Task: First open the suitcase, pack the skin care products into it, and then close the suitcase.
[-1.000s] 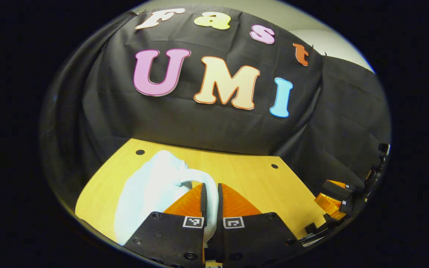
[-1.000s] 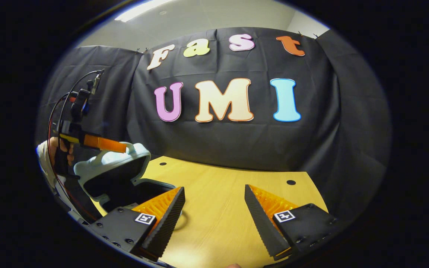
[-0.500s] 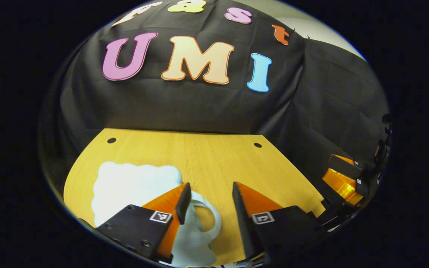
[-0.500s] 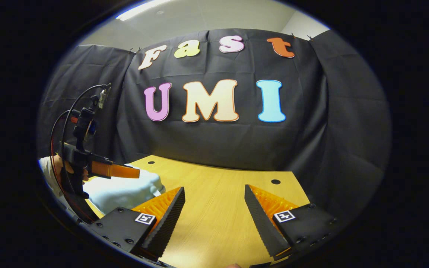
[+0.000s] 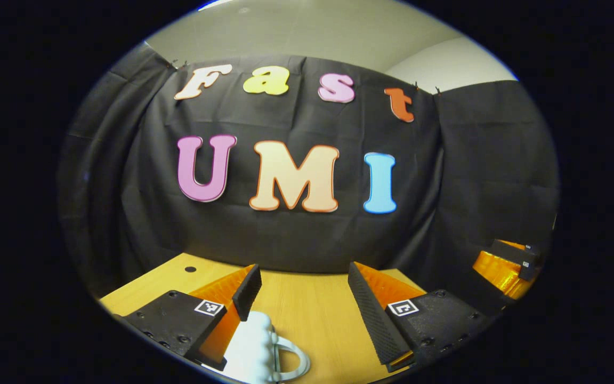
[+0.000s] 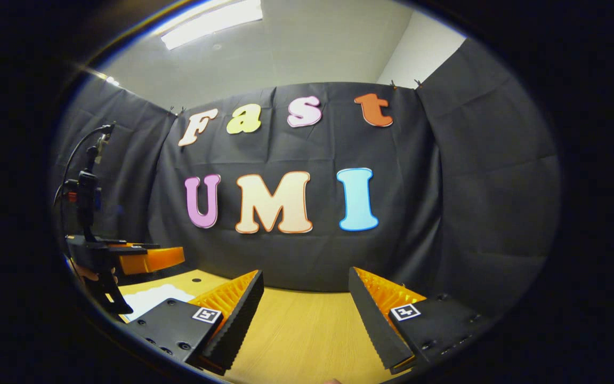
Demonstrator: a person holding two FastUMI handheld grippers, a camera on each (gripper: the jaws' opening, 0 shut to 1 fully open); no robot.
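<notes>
Two pairs of fingers stand spread wide, and we grip nothing with either. In the left gripper view, our left gripper (image 5: 301, 288) hangs above the wooden table (image 5: 312, 309) with its fingers well apart. Below and between them, near the left finger, lies the white suitcase (image 5: 253, 346), of which we see a lumpy edge and its loop handle (image 5: 291, 357) resting on the table; it looks closed, though little of it is in view. Neither finger touches it. Far off at the right edge of that view we see the right gripper (image 5: 504, 261) raised above the table's side.

In the right gripper view, our right gripper (image 6: 304, 298) is likewise wide apart over bare wood, holding nothing. At the left of that view the left gripper (image 6: 142, 258) is held level, and a patch of the white suitcase (image 6: 152, 298) shows on the table beneath it. Behind the table hangs the black cloth wall (image 6: 445, 213), with a ceiling light (image 6: 211, 21) above.
</notes>
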